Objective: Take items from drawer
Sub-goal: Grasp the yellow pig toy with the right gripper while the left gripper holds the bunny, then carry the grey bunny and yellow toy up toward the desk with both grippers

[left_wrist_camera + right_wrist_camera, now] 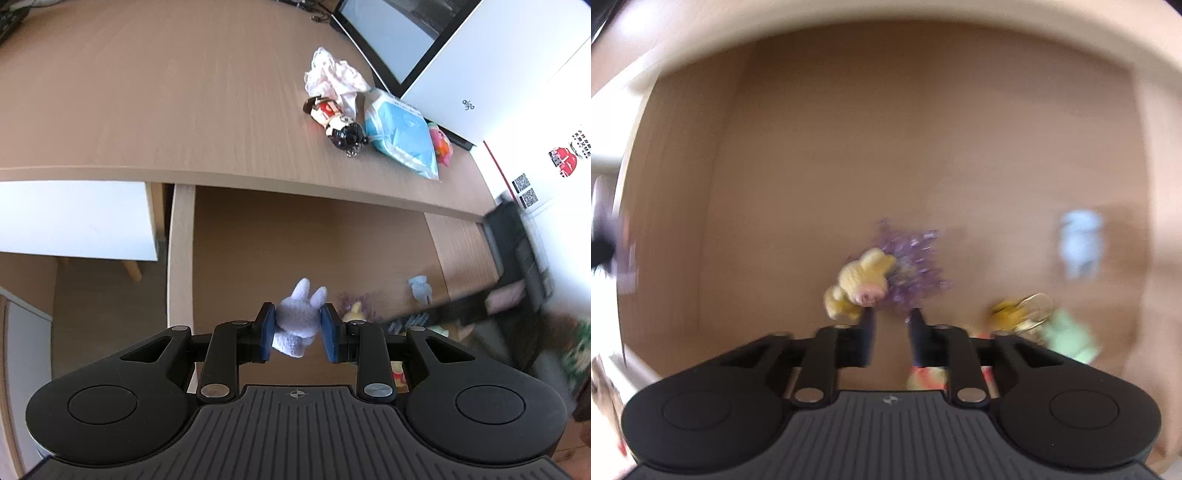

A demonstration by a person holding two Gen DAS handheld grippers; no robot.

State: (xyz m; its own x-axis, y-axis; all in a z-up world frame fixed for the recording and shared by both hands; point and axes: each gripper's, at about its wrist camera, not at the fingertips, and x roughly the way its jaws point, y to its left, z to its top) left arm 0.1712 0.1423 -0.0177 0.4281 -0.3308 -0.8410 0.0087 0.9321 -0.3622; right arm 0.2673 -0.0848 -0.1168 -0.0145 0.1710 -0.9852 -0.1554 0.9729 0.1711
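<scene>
My left gripper (299, 334) is shut on a pale lilac plush bunny (297, 321), held between its blue pads above the open wooden drawer (181, 258). My right gripper (892, 317) points down into the drawer, its fingers close together. Their tips sit at the lower edge of a purple tinsel tuft (912, 266), and blur hides whether it is pinched. A yellow plush (862, 284) lies against the left finger. A pale blue plush (1080, 243) rests further right, and a gold-ringed yellow charm (1019, 310) and a green toy (1067, 336) lie near the right finger.
On the desk top (147, 92) above the drawer lie a dark-haired doll keychain (338, 118), a pink-white cloth (332, 75), a blue packet (402, 133) and a pink-orange toy (441, 144). A white box (498, 74) and a black-framed screen (384, 37) stand behind them.
</scene>
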